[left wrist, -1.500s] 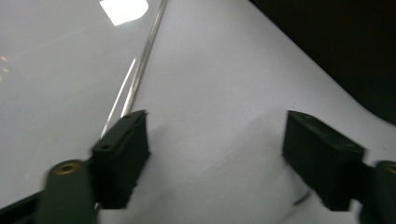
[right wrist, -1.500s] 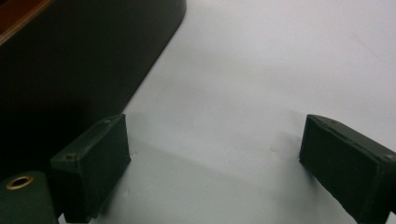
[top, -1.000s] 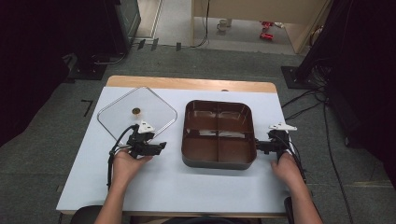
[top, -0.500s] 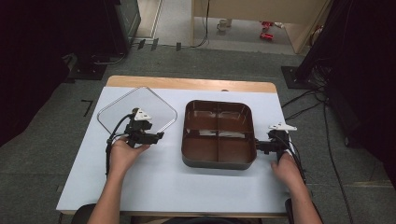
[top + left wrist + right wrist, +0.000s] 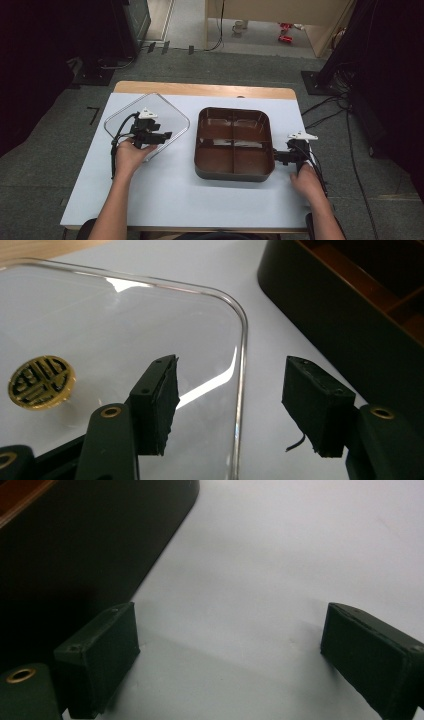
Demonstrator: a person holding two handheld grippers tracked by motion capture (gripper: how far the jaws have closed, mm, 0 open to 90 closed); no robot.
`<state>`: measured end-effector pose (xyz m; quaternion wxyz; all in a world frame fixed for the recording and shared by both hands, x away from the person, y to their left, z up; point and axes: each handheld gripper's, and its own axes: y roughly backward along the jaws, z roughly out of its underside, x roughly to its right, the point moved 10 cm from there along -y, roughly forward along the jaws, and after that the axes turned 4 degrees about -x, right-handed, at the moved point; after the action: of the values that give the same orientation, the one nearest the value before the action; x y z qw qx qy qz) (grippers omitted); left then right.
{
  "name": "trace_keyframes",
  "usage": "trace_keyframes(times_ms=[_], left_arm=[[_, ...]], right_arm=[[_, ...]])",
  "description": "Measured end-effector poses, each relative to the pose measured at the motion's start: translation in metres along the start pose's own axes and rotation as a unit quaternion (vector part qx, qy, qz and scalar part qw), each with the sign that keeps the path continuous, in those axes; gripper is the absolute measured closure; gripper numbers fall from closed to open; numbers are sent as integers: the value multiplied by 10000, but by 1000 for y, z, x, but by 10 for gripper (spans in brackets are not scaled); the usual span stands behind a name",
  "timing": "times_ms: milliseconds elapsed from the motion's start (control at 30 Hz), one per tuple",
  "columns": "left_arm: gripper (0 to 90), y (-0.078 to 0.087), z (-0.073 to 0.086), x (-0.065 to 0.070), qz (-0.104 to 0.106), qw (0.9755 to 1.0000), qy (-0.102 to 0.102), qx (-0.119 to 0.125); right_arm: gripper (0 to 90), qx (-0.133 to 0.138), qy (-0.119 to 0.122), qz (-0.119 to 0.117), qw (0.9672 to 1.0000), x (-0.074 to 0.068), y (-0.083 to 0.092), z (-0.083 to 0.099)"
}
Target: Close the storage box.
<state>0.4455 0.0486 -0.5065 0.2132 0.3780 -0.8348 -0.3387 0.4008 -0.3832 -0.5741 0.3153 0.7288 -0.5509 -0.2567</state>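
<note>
I am judging that the job here is to get the clear lid onto the brown divided tray, and that it is barely begun: the lid is lying flat on the white table to the left of the tray, apart from it, and the tray is sitting open and uncovered. I am holding my left gripper wide open, with one jaw over the lid's surface and the other past its rounded edge, so the rim is running between them; nothing is gripped yet. I am keeping my right gripper wide open too, empty, low over bare table just beside the tray's right wall. What seems left is closing on the rim, lifting, carrying and seating the lid. Counting: one lid with one gold emblem, one tray with four compartments, none visibly holding anything, and two grippers.
</note>
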Motion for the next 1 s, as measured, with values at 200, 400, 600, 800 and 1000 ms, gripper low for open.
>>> trace_keyframes(times_ms=[200,400,600,800,1000], left_arm=[[423,-3,-8,-26,-217,9997,89,87],[438,-7,-14,-48,-321,9992,170,161],[453,-12,-17,-77,-665,9973,235,216],[439,-15,-14,-94,-777,9962,369,129],[448,-25,4,-107,-690,9950,721,9]], right_arm=[[79,-1,0,3,10000,0,0,0],[79,3,4,5,10000,0,0,0],[79,11,2,4,10000,0,0,0],[79,9,1,5,10000,0,0,0],[79,10,2,5,10000,0,0,0]])
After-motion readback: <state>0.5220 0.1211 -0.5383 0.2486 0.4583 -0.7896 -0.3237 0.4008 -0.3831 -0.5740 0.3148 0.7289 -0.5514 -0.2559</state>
